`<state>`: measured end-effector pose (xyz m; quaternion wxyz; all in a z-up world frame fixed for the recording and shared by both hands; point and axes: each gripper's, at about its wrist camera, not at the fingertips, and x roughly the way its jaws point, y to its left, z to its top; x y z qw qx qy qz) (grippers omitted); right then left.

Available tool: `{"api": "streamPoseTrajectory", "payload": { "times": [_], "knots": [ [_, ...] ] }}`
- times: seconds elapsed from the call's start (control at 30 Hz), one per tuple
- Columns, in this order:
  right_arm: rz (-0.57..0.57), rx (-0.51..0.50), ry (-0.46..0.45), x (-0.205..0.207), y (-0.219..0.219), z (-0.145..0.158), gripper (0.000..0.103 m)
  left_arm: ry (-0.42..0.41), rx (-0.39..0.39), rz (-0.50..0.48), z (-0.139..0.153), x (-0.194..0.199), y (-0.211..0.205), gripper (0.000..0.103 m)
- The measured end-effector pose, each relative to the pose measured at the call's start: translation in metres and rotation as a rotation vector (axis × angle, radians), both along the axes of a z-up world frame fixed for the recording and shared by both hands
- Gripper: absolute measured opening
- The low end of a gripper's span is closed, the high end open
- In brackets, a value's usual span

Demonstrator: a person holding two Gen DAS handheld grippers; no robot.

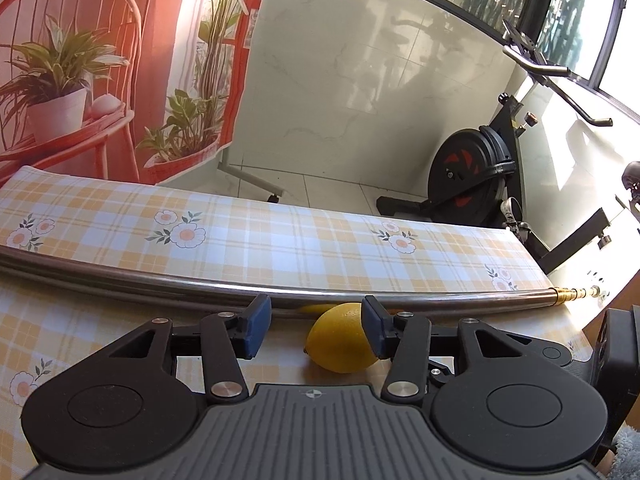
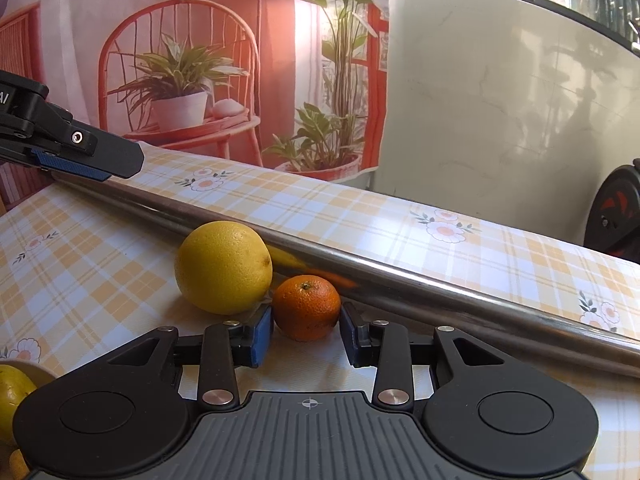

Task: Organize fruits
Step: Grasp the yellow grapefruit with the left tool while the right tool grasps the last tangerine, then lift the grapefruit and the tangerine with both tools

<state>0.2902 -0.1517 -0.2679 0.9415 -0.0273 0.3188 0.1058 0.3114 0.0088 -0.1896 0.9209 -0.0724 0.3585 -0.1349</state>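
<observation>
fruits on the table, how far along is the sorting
Possibly done: a yellow fruit sits in a bowl at the frame edge. In hand: nothing gripped; the right tool brackets the orange, the left tool is open beside the lemon. Left: both.

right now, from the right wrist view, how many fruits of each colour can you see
yellow: 2, the lemon by the steel bar and a yellow fruit cut off at the lower left edge
orange: 1, the mandarin between the right gripper fingers
total: 3
</observation>
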Motion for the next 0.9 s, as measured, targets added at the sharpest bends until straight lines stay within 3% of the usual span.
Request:
{"api": "streamPoseTrajectory", "payload": {
  "times": [0.3, 0.9],
  "knots": [
    [-0.083, 0.063, -0.048, -0.044, -0.024, 0.002, 0.033, 0.095, -0.052, 0.005, -0.021, 0.015, -0.009, 0.060],
    [-0.140, 0.108, -0.055, -0.061, -0.031, 0.004, 0.033, 0.104, 0.025, -0.063, -0.047, 0.033, -0.040, 0.065]
  ]
}}
